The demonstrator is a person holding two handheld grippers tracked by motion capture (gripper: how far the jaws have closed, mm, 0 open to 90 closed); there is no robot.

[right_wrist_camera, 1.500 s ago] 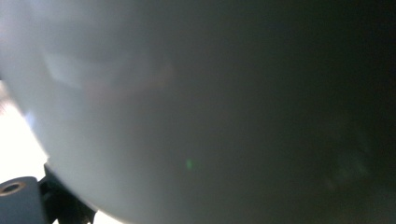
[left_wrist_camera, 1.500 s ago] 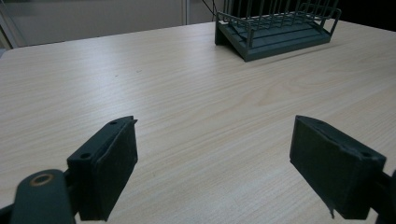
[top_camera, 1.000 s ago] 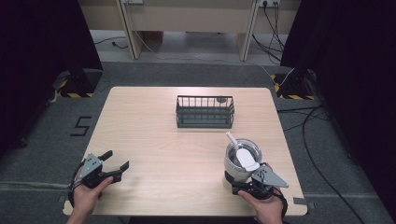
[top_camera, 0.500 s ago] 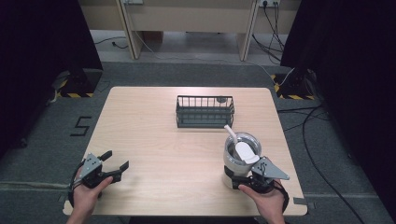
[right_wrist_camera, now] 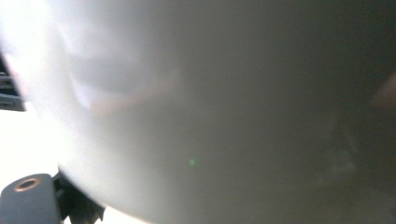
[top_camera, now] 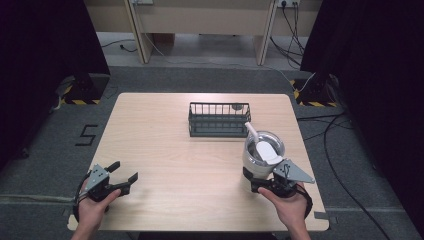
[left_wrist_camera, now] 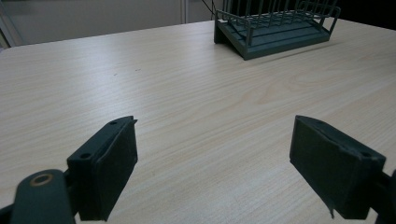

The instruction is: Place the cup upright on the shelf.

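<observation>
One white cup [top_camera: 262,152] with a metallic rim is seen standing upright near the right edge of the wooden table [top_camera: 165,130], toward the person's side. A white scoop-like utensil [top_camera: 264,148] rests inside it, with its handle leaning out over the far rim toward the wire basket [top_camera: 219,120]. The right gripper [top_camera: 272,183] is held directly against the near side of the cup, its grey three-cornered plate just beside the cup's lower wall. In the right gripper view, the cup's pale curved wall [right_wrist_camera: 224,107] is pressed up close to the camera, and only a corner of the gripper's body is visible at the lower left; whether its jaws are spread or pressed onto the cup cannot be told. The right hand [top_camera: 290,210] is wrapped around the gripper from the table's near edge.

The dark wire basket is placed near the table's middle, toward the far side, just beyond the cup and slightly to its left. In the left gripper view it [left_wrist_camera: 275,25] is seen well ahead across bare wood.

The left gripper [top_camera: 117,176] is held low over the near left corner of the table, well apart from the cup and basket. Its jaws are spread wide, with nothing between them, and bare tabletop [left_wrist_camera: 196,116] is seen in the gap.
</observation>
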